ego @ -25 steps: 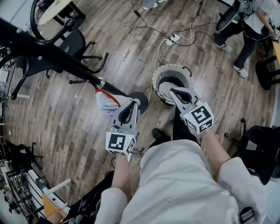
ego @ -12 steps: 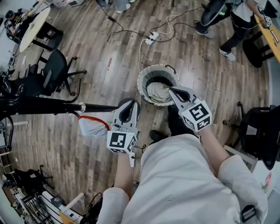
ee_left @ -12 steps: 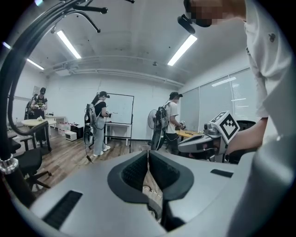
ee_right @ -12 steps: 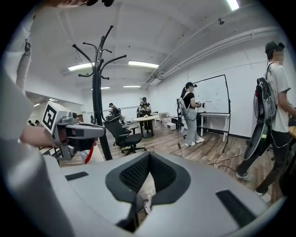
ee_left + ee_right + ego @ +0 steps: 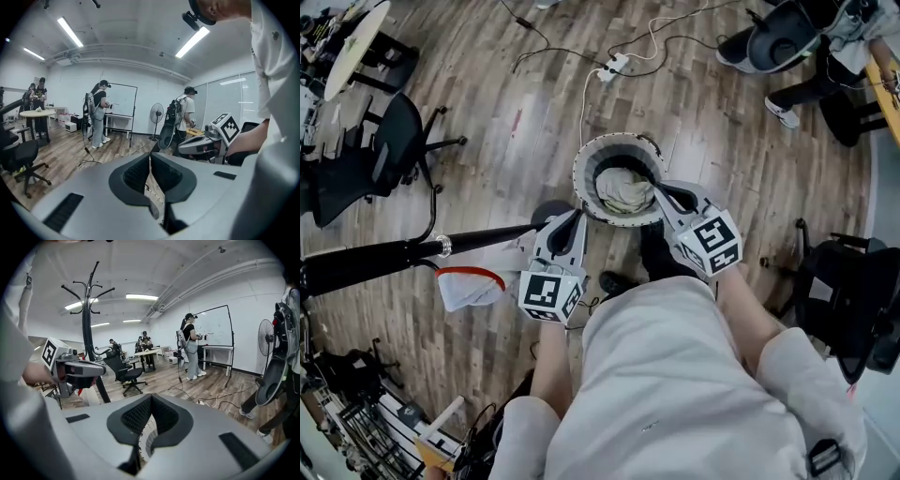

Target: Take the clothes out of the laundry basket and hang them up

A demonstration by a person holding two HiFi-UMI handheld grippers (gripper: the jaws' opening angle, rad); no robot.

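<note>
The round white laundry basket stands on the wood floor with a pale bundle of clothes inside. My right gripper is shut and empty, its tips over the basket's right rim. At the basket's lower left rim is my left gripper, also shut with nothing between its pads. A white garment on an orange hanger hangs from the black coat rack to the left. In the left gripper view the jaws meet; in the right gripper view the jaws meet too, with the basket below them.
Black office chairs stand at the upper left and another one at the right. A power strip with cables lies beyond the basket. People stand at the upper right. The coat rack rises beside my left gripper.
The left gripper has drawn away from the hung white garment and come to the basket's rim. The basket now sits closer under both grippers; the right gripper stays at its edge.
</note>
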